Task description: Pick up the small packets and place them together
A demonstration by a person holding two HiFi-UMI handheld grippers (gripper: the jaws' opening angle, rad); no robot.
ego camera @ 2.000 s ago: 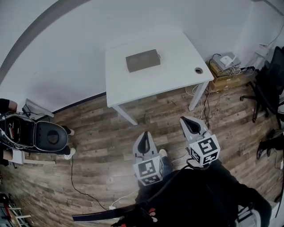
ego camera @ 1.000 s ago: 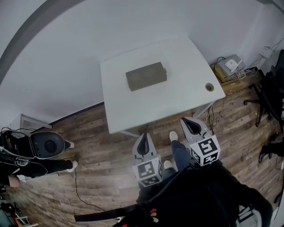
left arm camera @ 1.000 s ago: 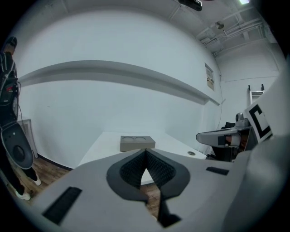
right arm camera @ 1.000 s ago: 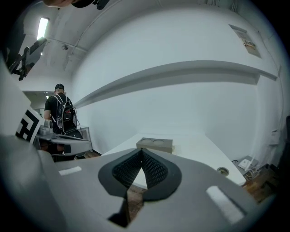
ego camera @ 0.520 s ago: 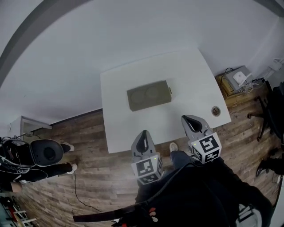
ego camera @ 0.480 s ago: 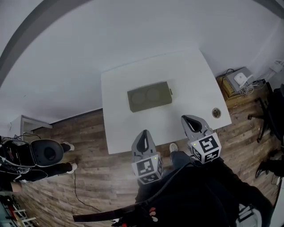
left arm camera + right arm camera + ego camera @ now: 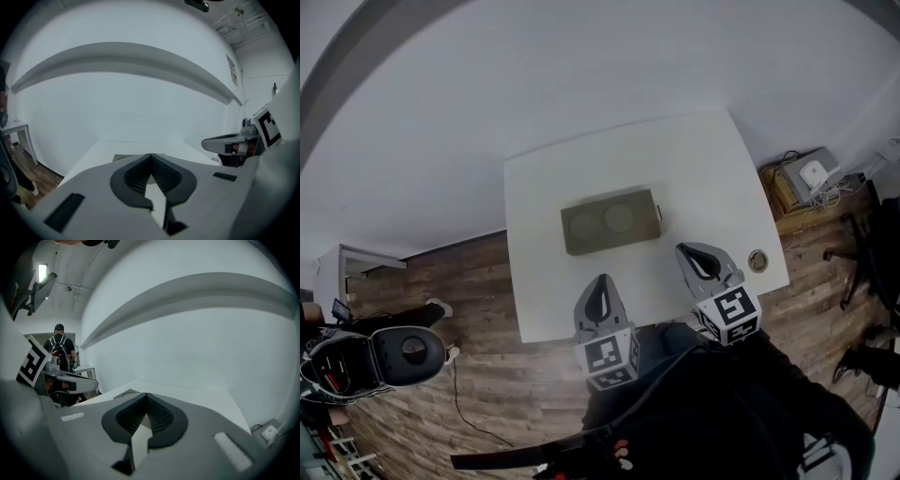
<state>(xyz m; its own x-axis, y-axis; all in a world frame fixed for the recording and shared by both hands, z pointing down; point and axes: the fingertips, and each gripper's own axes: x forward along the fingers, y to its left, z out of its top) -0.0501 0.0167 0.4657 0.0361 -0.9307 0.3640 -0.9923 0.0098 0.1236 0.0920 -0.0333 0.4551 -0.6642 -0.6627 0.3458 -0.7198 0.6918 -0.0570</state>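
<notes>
A flat olive-grey box (image 7: 609, 223) with two round marks on its top lies on the white table (image 7: 712, 178). No small packets can be made out. My left gripper (image 7: 599, 289) hangs over the table's near edge, just in front of the box, shut with nothing in it. My right gripper (image 7: 697, 258) is to the right of the box over the table, shut and empty too. In the left gripper view the jaws (image 7: 151, 157) meet at their tips, with the box (image 7: 125, 157) low behind them. In the right gripper view the closed jaws (image 7: 146, 397) point at the table, box (image 7: 125, 393) to the left.
A round cable hole (image 7: 757, 261) sits at the table's near right corner. On the wooden floor, boxes and cables (image 7: 806, 178) lie to the right, near a black chair (image 7: 883, 244). A dark round-topped machine (image 7: 389, 356) stands at the left. A person (image 7: 59, 348) stands far off.
The table and box have come closer. Both grippers, earlier over the floor, now reach over the table's near edge. Their jaws stay shut.
</notes>
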